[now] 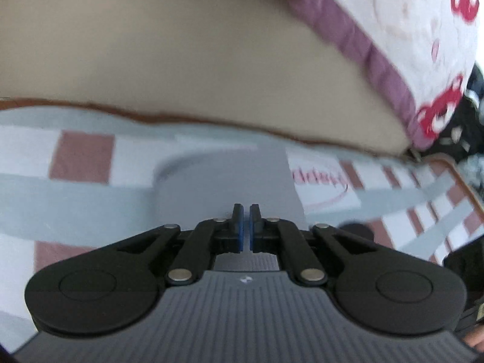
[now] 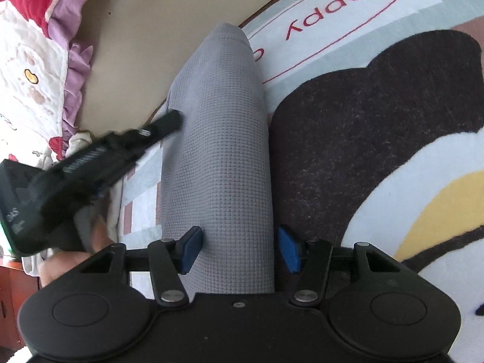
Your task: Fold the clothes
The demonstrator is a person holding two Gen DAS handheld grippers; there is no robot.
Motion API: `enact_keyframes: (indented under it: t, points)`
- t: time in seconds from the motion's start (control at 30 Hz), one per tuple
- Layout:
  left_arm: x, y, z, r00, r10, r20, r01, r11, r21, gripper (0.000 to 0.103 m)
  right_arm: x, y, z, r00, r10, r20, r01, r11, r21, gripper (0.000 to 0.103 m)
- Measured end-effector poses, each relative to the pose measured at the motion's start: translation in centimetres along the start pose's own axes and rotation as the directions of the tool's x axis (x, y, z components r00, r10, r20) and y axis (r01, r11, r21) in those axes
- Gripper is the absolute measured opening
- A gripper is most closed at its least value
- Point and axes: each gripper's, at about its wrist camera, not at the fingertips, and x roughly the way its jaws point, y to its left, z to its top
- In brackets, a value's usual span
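Right gripper: fingers spread, straddling the near end of the folded grey garment, which runs toward 12 o'clock on the patterned rug. Left gripper: pads nearly together, narrow gap, gripping nothing visible, at the garment's 9 o'clock edge.

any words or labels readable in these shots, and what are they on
"Happy", red letters inside a red oval, upside down in the right wrist view, on the rug; a further letter after it is cut off by the grey garment.
Pale print on the left gripper body: too blurred to read.
Red script on the quilt: too blurred.
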Motion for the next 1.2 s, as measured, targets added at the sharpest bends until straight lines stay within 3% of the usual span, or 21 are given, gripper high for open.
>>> enact_keyframes:
  t: [0.1, 0.27, 0.5, 0.57, 0.7, 0.73, 0.87, 0.93, 1.03, 1.07, 1.1, 1.13, 1.2]
  points:
    - [1.4, 0.2, 0.3, 0.998, 0.048, -0.028, -0.048, 0.998, -0.028, 0.002, 0.2, -0.3, 0.0, 1.000, 0.026, -0.001, -0.026, 0.999, 0.021, 0.061]
    - [2.6, -0.1, 2.2, 0.991, 0.132, -0.024, -0.131, 0.990, 0.048, 0.002, 0.7, -0.8, -0.1, 0.996, 0.080, -0.041, -0.077, 0.995, 0.070, 0.061]
    - [3.5, 0.7, 3.8, 0.970, 0.243, -0.005, -0.243, 0.969, 0.044, 0.002, 1.3, 0.6, -1.0, 0.988, 0.058, -0.143, -0.061, 0.998, -0.014, 0.061]
    - [0.9, -0.1, 3.0, 0.973, 0.226, 0.052, -0.228, 0.973, 0.035, 0.002, 0.9, 0.6, -2.1, 0.983, 0.054, -0.178, -0.055, 0.998, -0.004, 0.061]
    - [-4.1, -0.8, 0.6, 0.980, 0.105, 0.169, -0.104, 0.994, -0.010, 0.009, 0.5, 0.0, -4.2, 0.963, 0.075, -0.261, -0.065, 0.997, 0.046, 0.061]
    - [-4.5, -0.7, 0.1, 0.985, 0.077, 0.155, -0.073, 0.997, -0.030, 0.012, 0.4, -0.2, -4.8, 0.957, 0.083, -0.277, -0.070, 0.996, 0.057, 0.061]
    - [-3.0, 0.1, -1.2, 0.992, 0.126, 0.012, -0.125, 0.990, -0.062, 0.012, 0.3, -0.3, -6.1, 0.961, 0.113, -0.254, -0.107, 0.994, 0.038, 0.063]
    - [-3.8, 0.0, -2.2, 0.989, 0.149, 0.016, -0.148, 0.986, -0.079, 0.012, 0.9, -0.3, -6.0, 0.954, 0.167, -0.251, -0.161, 0.986, 0.044, 0.074]
    - [-8.1, -0.6, -4.6, 0.991, 0.089, 0.098, -0.069, 0.979, -0.192, 0.012, 1.5, 0.1, -5.9, 0.949, 0.186, -0.256, -0.186, 0.982, 0.023, 0.076]
    - [-9.7, -0.8, -5.7, 0.989, 0.085, 0.119, -0.055, 0.971, -0.234, 0.012, 1.4, 0.5, -6.0, 0.954, 0.161, -0.252, -0.166, 0.986, 0.000, 0.065]
    - [-11.6, -1.0, -7.1, 0.985, 0.094, 0.143, -0.051, 0.958, -0.281, 0.012, 1.2, 0.7, -6.2, 0.963, 0.117, -0.243, -0.127, 0.992, -0.025, 0.048]
    - [-13.5, -1.2, -8.6, 0.980, 0.108, 0.167, -0.048, 0.943, -0.329, 0.012, 0.9, 1.0, -6.3, 0.969, 0.082, -0.234, -0.094, 0.995, -0.042, 0.044]
    - [-15.9, -2.1, -10.8, 0.974, 0.130, 0.186, -0.063, 0.943, -0.327, 0.015, 0.4, 0.8, -5.9, 0.969, 0.104, -0.223, -0.104, 0.994, 0.011, 0.030]
